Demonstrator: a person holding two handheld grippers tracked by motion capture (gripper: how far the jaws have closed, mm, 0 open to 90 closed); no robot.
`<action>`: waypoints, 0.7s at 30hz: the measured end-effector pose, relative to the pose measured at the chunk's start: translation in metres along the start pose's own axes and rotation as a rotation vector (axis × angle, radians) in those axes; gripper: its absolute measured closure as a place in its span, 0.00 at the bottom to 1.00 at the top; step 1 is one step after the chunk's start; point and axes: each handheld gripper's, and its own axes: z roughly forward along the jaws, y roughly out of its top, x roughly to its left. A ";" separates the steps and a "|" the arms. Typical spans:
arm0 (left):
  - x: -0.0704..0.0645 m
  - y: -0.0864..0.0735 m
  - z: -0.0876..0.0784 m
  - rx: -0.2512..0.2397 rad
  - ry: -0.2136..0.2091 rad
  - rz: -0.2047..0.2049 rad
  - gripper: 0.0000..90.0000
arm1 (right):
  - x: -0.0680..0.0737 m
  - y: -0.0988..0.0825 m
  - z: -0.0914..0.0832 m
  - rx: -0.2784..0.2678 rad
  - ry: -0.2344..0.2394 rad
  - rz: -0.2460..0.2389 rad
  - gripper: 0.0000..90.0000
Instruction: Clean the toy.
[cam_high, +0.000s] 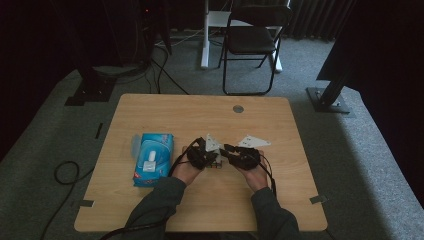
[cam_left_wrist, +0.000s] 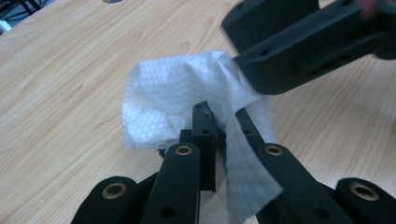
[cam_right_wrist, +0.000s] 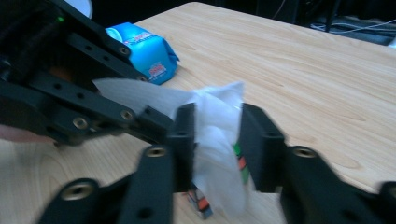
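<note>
Wipe (cam_left_wrist: 177, 93) seemingly wraps the cube (cam_right_wrist: 240, 163); blue pack (cam_high: 152, 159) nearby.

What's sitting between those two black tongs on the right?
A white wet wipe hangs between the right tongs, with a colourful cube behind it, seen in the right gripper view.

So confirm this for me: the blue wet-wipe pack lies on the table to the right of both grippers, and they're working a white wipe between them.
One thing is off: the blue wet-wipe pack lies left of both grippers, as the high view shows. The rest stands: the left gripper and the right gripper meet on the white wipe.
</note>
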 end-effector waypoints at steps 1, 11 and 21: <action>0.001 -0.001 -0.001 0.001 0.001 -0.002 0.94 | -0.001 0.000 -0.001 0.002 0.002 0.001 0.64; 0.007 -0.004 0.001 0.030 0.041 -0.014 0.94 | -0.011 -0.017 0.005 0.080 0.041 0.024 0.35; 0.007 -0.004 0.004 0.032 0.033 -0.006 0.94 | -0.008 -0.029 0.032 0.154 0.049 -0.038 0.21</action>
